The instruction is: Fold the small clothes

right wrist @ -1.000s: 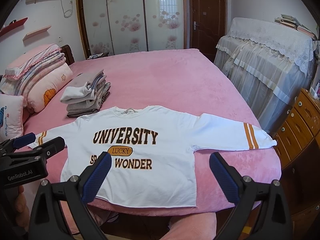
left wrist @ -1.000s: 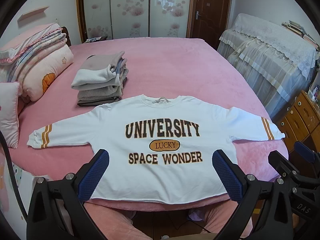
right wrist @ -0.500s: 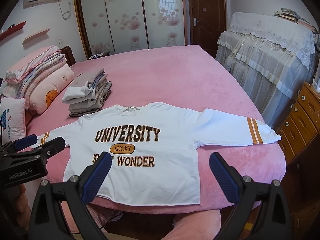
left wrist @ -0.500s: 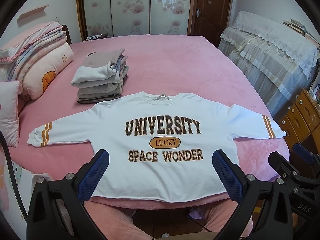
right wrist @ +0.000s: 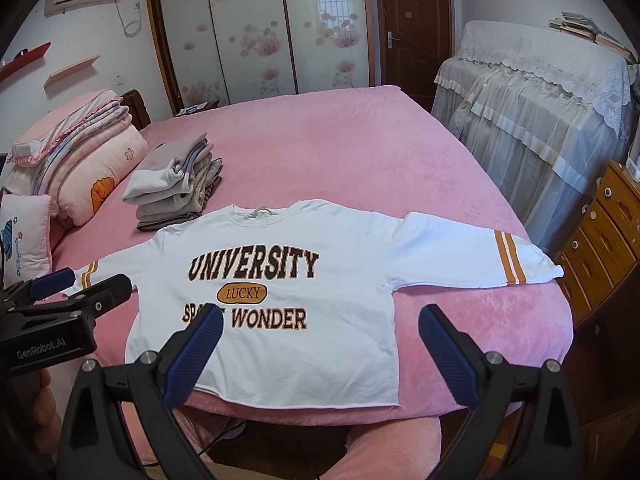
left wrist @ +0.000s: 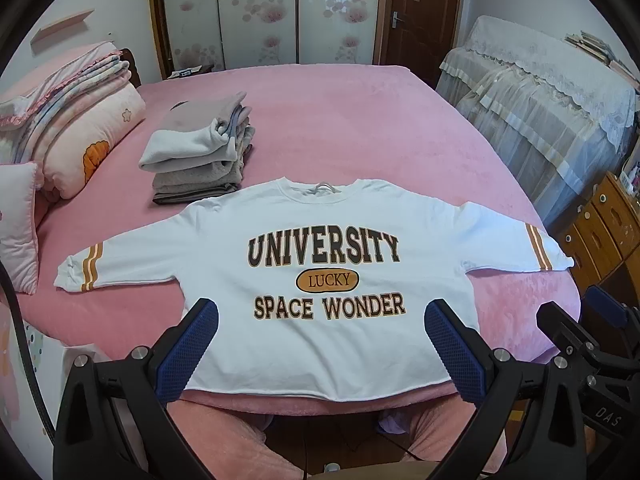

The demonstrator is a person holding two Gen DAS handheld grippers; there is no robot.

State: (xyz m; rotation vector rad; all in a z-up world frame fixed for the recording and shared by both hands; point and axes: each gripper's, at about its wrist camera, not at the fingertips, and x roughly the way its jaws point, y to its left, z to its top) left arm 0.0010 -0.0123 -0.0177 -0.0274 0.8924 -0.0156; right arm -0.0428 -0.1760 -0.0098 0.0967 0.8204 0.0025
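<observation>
- I see the white sweatshirt [left wrist: 328,280] flat on the bed [left wrist: 360,128], sleeves running left-right, ahead of both grippers.
- My left gripper [left wrist: 322,344] and right gripper [right wrist: 320,348] have jaws spread, empty; each is nearer its own sleeve.

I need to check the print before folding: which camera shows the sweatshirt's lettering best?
The left wrist view: the white sweatshirt lies centred and its lettering reads whole between the open left tool. In the right wrist view the right tool, also open, has one finger covering part of SPACE.

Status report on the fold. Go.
Both grippers, left and right, open, empty, above the near hem. Sweatshirt flat, sleeves spread, unfolded. Folded pile beyond its collar, not in the way.
</observation>
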